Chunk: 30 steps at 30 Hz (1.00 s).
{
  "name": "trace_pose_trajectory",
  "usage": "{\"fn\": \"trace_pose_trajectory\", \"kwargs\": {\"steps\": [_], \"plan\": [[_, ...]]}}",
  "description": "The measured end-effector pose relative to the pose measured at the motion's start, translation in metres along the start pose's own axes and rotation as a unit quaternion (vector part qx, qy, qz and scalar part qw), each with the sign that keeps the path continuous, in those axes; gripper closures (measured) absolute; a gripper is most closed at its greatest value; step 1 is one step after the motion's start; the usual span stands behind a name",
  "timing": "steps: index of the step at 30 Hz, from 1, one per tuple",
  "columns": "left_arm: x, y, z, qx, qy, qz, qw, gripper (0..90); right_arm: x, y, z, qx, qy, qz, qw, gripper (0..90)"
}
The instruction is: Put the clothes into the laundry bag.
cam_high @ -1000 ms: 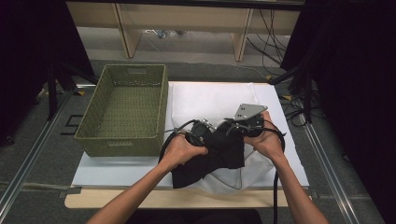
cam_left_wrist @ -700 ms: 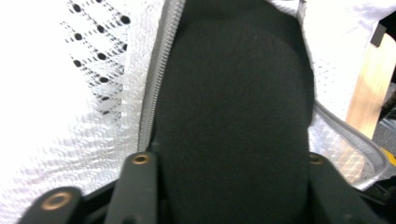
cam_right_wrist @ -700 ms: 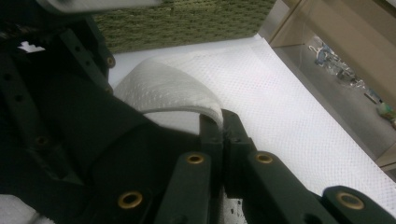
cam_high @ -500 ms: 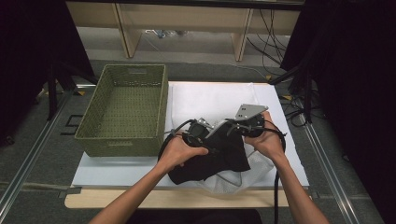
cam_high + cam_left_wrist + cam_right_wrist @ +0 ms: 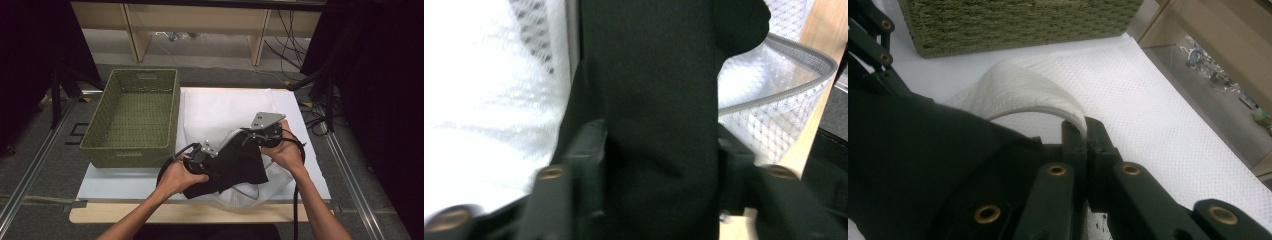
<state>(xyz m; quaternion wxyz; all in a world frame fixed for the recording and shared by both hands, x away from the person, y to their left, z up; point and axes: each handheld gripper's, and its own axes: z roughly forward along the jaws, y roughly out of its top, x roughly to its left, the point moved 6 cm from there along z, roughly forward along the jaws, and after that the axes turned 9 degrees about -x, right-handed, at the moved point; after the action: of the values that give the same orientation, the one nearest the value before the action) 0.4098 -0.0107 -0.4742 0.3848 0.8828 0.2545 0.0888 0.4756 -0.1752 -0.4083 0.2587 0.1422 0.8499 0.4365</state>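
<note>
Your left gripper [image 5: 216, 159] sits near the table's front edge, and its jaws are clamped on the black fabric garment [image 5: 235, 162]; in the left gripper view that dark cloth [image 5: 649, 100] runs straight up between the two jaws and fills the gap between them. Your right gripper [image 5: 252, 136] is just to the right and slightly farther back, topped by its grey three-cornered plate [image 5: 266, 119]. In the right gripper view its jaws are pressed together on the rim of the white mesh laundry bag [image 5: 1028, 92], which arches up and away from the tips, with the black garment [image 5: 913, 160] bunched to their left. The mesh bag [image 5: 250, 187] lies crumpled on the white table covering [image 5: 220, 107], under and around the dark cloth, reaching the near edge; the left gripper view shows its grey-trimmed opening [image 5: 774, 95] curving behind the garment. The woven green rectangular basket [image 5: 132, 117] stands at the left of the table, apart from both grippers.
</note>
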Motion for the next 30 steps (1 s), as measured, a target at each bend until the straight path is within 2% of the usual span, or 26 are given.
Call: {"fn": "trace_pose_trajectory", "kwargs": {"steps": [2, 4, 5, 6, 7, 11, 13, 15, 17, 18, 19, 20, 21, 23, 24, 26, 29, 30], "plan": [[-0.002, 0.008, 0.001, -0.011, 0.013, 0.003, 0.9998, 67.1, 0.000, 0.000, 0.001, 0.000, -0.002, 0.001, 1.0000, 89.9], [-0.004, 0.016, 0.000, -0.011, 0.018, 0.001, 0.9998, 75.4, 0.001, 0.001, 0.001, -0.001, 0.001, -0.006, 1.0000, 89.9], [-0.003, 0.017, -0.001, -0.002, 0.012, 0.009, 0.9999, 75.9, 0.001, 0.001, 0.001, -0.001, 0.001, -0.006, 1.0000, 89.9], [-0.004, 0.020, 0.001, -0.006, 0.016, 0.001, 0.9999, 76.3, 0.001, 0.001, 0.000, -0.001, 0.002, -0.006, 1.0000, 89.9], [-0.004, 0.021, 0.001, 0.009, 0.012, 0.008, 0.9999, 76.7, 0.001, 0.002, 0.000, -0.003, 0.002, -0.007, 1.0000, 89.9], [-0.005, 0.032, 0.009, 0.001, 0.015, -0.002, 0.9999, 77.9, 0.001, 0.003, -0.002, -0.004, -0.001, -0.003, 1.0000, 89.9], [-0.004, 0.038, 0.009, 0.002, 0.016, 0.013, 0.9998, 78.3, 0.000, 0.004, -0.002, -0.007, 0.000, -0.004, 1.0000, 89.9], [-0.003, 0.043, 0.011, 0.004, 0.019, 0.013, 0.9997, 78.4, 0.000, 0.004, -0.003, -0.006, -0.001, -0.004, 1.0000, 90.0], [0.000, 0.048, 0.015, -0.010, 0.026, 0.001, 0.9996, 78.4, 0.000, 0.004, -0.003, -0.007, 0.000, -0.004, 1.0000, 90.0], [0.003, 0.049, 0.017, -0.005, 0.027, 0.008, 0.9996, 78.4, 0.000, 0.004, -0.003, -0.007, 0.000, -0.003, 1.0000, 90.0], [0.004, 0.051, 0.020, -0.020, 0.035, -0.008, 0.9992, 78.4, 0.000, 0.004, -0.003, -0.008, 0.000, -0.006, 0.9999, 90.0], [0.004, 0.051, 0.020, -0.020, 0.035, -0.008, 0.9992, 78.3, -0.001, 0.004, -0.003, -0.007, -0.001, -0.007, 0.9999, 90.0], [0.007, 0.053, 0.026, -0.030, 0.033, -0.020, 0.9988, 78.1, 0.000, 0.003, -0.003, -0.004, -0.001, 0.000, 1.0000, 90.0], [0.007, 0.053, 0.027, -0.033, 0.030, -0.025, 0.9987, 74.9, 0.000, 0.003, -0.003, -0.006, 0.001, -0.002, 1.0000, 90.0], [0.007, 0.053, 0.028, -0.040, 0.020, -0.038, 0.9983, 69.6, 0.000, 0.000, -0.004, -0.002, 0.000, 0.008, 1.0000, 90.0], [0.006, 0.051, 0.024, -0.048, 0.024, -0.033, 0.9980, 60.9, -0.001, -0.001, -0.004, -0.003, 0.001, 0.001, 1.0000, 90.0], [0.003, 0.048, 0.018, -0.050, 0.022, -0.030, 0.9981, 47.5, -0.001, -0.002, -0.005, 0.000, -0.001, 0.008, 1.0000, 89.9], [0.001, 0.042, 0.010, -0.049, 0.026, -0.021, 0.9983, 44.0, -0.001, -0.002, -0.005, 0.002, -0.002, 0.014, 0.9999, 90.0]]}}
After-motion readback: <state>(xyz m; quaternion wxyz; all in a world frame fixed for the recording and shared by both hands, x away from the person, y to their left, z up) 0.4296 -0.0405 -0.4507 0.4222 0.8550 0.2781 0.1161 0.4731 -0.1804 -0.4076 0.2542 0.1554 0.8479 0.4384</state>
